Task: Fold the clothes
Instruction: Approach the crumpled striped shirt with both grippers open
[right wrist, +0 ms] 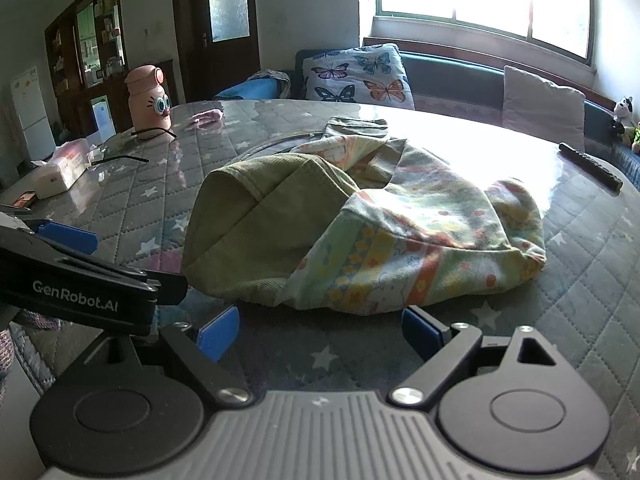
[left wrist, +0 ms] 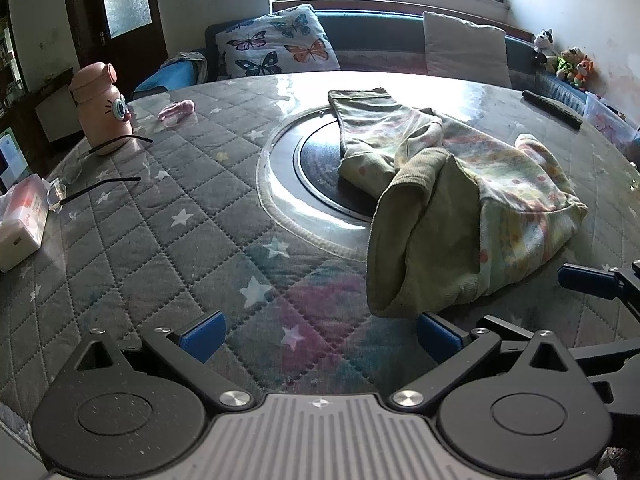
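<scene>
A crumpled child's garment, pale green with a coloured print and a plain olive-green waistband, lies on the round table; it also shows in the right wrist view. My left gripper is open and empty, just in front of and left of the garment's near hem. My right gripper is open and empty, close to the garment's near edge. A blue fingertip of the right gripper shows at the right of the left view, and the left gripper's finger at the left of the right view.
The table carries a quilted star-pattern cover under glass, with a dark round turntable. A pink bottle, glasses, tissue pack, pink cloth bit and black remote lie around. A sofa with cushions stands behind.
</scene>
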Action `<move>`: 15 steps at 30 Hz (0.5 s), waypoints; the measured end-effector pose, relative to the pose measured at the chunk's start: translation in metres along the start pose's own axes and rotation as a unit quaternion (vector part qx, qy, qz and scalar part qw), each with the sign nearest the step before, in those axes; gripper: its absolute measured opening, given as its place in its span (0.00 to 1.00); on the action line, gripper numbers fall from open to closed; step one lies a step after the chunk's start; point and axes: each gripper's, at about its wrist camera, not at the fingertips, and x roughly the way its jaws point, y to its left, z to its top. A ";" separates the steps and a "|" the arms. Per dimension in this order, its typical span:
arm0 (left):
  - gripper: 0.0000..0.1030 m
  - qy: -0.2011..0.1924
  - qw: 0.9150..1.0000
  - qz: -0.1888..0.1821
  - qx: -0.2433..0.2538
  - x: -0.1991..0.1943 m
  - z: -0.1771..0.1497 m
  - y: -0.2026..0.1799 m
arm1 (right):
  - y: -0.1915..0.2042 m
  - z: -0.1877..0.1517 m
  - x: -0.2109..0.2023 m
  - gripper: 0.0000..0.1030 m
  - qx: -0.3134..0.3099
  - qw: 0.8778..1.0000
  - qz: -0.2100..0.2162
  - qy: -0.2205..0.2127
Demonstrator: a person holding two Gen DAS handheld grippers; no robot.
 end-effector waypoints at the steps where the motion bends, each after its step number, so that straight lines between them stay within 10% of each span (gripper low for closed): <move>1: 1.00 -0.001 1.000 0.000 0.000 -0.001 0.000 0.000 | 0.000 0.000 0.000 0.88 0.000 1.000 0.000 0.000; 15: 1.00 -0.034 0.999 0.009 0.000 -0.015 0.022 0.009 | -0.013 0.024 -0.011 0.80 0.006 1.000 0.000 -0.023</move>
